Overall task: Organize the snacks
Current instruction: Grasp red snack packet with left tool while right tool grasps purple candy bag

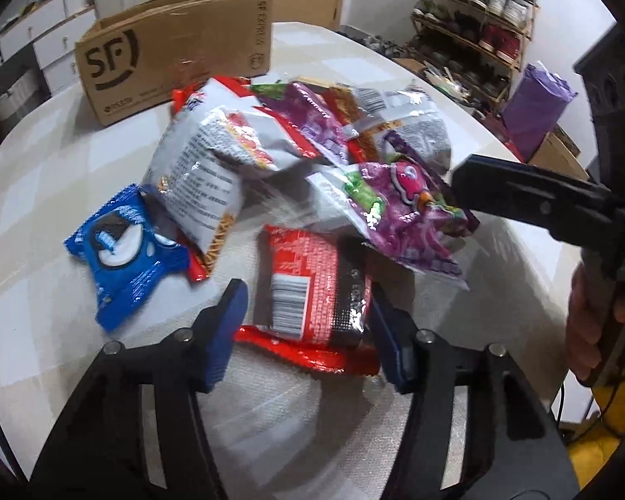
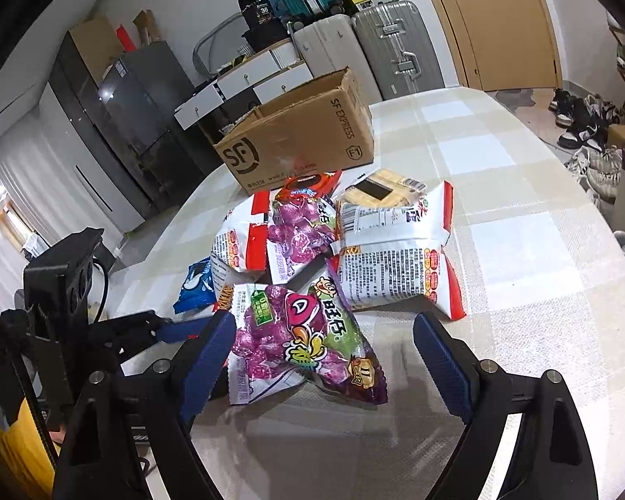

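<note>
The left gripper is seen narrowed around a red packet, which lies between its blue pads; the right pad is touching the packet's dark edge, while a sliver of table seems to show beside the left pad, so a firm grip cannot be confirmed. A second red wrapper is pinned under that packet. To the left a blue cookie pack is lying flat on the table, partly overlapped by a white bag.

The right gripper is held wide, its pads set on either side of a purple candy bag; the left pad is just beside the bag's edge and the right pad stands clear of it, so nothing is clasped. In the left view this gripper is seen reaching in from the right, held by a hand.

Beyond the purple bag the snacks are heaped in the table's middle: two white bags with red ends, another purple bag between them, an orange-red pack and a cracker pack behind. An open cardboard box is standing at the far side of the table, just behind the heap
</note>
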### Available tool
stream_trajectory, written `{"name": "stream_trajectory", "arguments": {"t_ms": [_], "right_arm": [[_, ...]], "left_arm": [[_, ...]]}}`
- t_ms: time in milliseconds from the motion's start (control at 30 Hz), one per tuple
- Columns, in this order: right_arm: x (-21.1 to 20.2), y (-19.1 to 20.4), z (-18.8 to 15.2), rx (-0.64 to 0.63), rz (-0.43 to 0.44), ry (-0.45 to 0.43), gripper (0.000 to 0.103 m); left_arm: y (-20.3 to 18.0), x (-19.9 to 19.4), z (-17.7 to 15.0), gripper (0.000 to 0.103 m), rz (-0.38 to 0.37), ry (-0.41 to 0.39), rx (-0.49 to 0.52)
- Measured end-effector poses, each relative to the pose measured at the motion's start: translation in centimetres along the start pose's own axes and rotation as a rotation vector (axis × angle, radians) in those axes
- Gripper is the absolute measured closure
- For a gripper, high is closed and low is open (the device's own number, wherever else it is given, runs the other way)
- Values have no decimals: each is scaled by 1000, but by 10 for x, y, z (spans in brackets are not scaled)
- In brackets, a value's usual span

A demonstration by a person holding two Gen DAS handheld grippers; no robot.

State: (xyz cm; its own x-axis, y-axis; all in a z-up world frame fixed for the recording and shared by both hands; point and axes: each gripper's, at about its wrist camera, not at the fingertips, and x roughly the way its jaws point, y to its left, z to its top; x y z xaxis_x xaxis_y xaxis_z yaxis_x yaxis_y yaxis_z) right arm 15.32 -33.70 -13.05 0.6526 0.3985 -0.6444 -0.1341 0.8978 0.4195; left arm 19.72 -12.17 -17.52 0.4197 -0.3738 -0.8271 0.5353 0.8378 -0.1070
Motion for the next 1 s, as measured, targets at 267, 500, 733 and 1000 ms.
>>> {"name": "stream_trajectory", "arguments": {"t_ms": [267,500,733,1000], "right_arm": [[2,-2,-2,5,7,7,14],[5,8,-1,-22,18,25,14],[28,23,3,-78,7,91,14],[51,35,-4,-121,-29,156,22]], "left_arm": [[5,-12,-3,62,-23,-18,-14],[15,-48,-15,61,-12,-75,-64],[30,-83,-37,62,1,-123,-117],[44,-117,-54,61,1,-176,-174]]}}
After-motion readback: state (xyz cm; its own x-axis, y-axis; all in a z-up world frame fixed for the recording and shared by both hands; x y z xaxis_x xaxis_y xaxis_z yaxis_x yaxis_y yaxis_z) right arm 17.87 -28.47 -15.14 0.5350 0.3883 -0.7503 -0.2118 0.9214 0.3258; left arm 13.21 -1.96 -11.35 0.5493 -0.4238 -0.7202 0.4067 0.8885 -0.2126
